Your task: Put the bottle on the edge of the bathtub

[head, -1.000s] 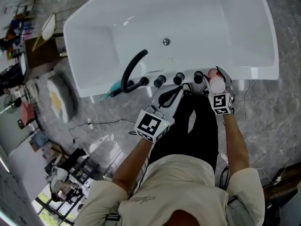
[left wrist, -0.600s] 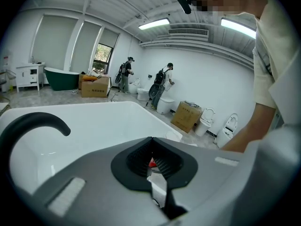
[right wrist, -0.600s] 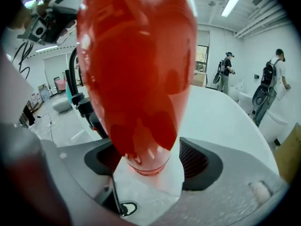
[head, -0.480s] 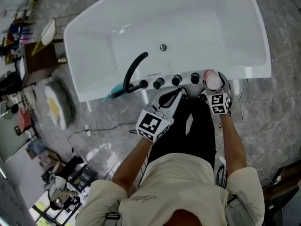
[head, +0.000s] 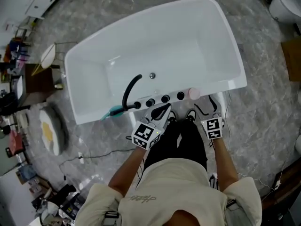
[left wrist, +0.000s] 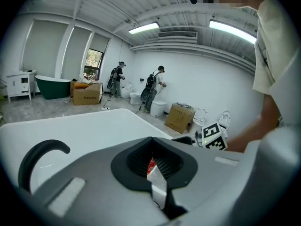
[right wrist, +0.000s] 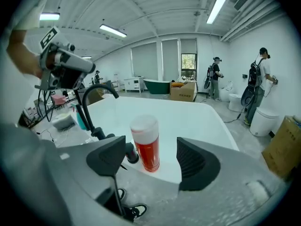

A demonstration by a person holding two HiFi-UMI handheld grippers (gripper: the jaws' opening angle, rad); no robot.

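Observation:
The red bottle with a white cap [head: 193,93] stands upright on the near rim of the white bathtub [head: 225,85], just right of the black knobs. My right gripper [head: 207,108] is drawn back from it toward me. In the right gripper view the bottle [right wrist: 146,142] stands free beyond the right gripper [right wrist: 151,165]. Those jaws are spread wide and closing a little, with no pad touching the bottle. My left gripper [head: 164,109] hovers near the rim below the knobs. Its jaws are shut [left wrist: 153,160], with only a red and white sliver showing in the slit.
A black curved faucet [head: 130,91] and a row of black knobs [head: 164,98] sit on the near rim. A teal bottle [head: 113,110] lies at the rim's left. The person's shoes [head: 190,114] and cables are on the marble floor. Clutter lines the left side.
My right gripper has let go of the bottle and backed away toward me; the bottle stays on the rim. The head view has pulled back, showing more of the tub.

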